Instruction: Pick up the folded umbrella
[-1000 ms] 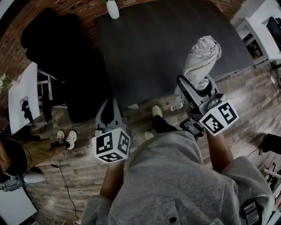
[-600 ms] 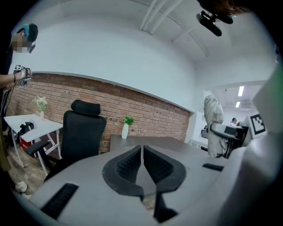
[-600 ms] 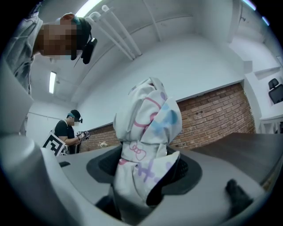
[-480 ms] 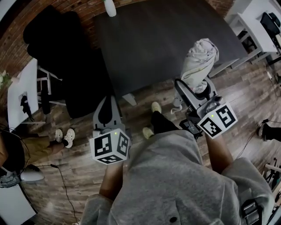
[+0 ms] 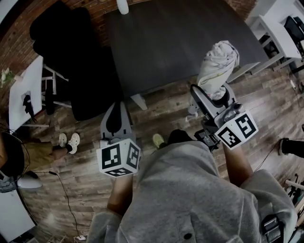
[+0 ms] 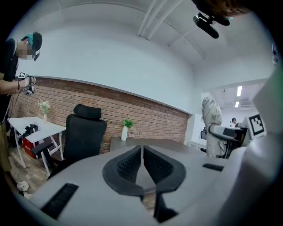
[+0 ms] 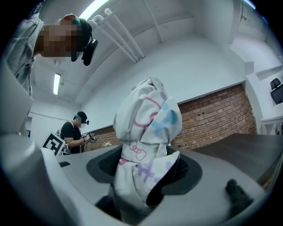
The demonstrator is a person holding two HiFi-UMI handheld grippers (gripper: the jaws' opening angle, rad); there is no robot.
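A dark table (image 5: 171,42) bears a white vase (image 5: 122,5) at its far edge. A black office chair (image 5: 66,42) and a white side table (image 5: 23,97) stand on the wood floor (image 5: 80,190).

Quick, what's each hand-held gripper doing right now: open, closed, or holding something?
Left hand-held gripper: closed, empty.
Right hand-held gripper: closed on the folded umbrella.

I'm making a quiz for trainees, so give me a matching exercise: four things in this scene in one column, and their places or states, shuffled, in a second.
1 folded umbrella
2 left tool
3 office chair
4 white vase

A jaws together, nothing between
B on the dark table, at its far edge
C gripped upright in the right tool
D beside the table, by the brick wall

Pairs: 1-C, 2-A, 3-D, 4-B
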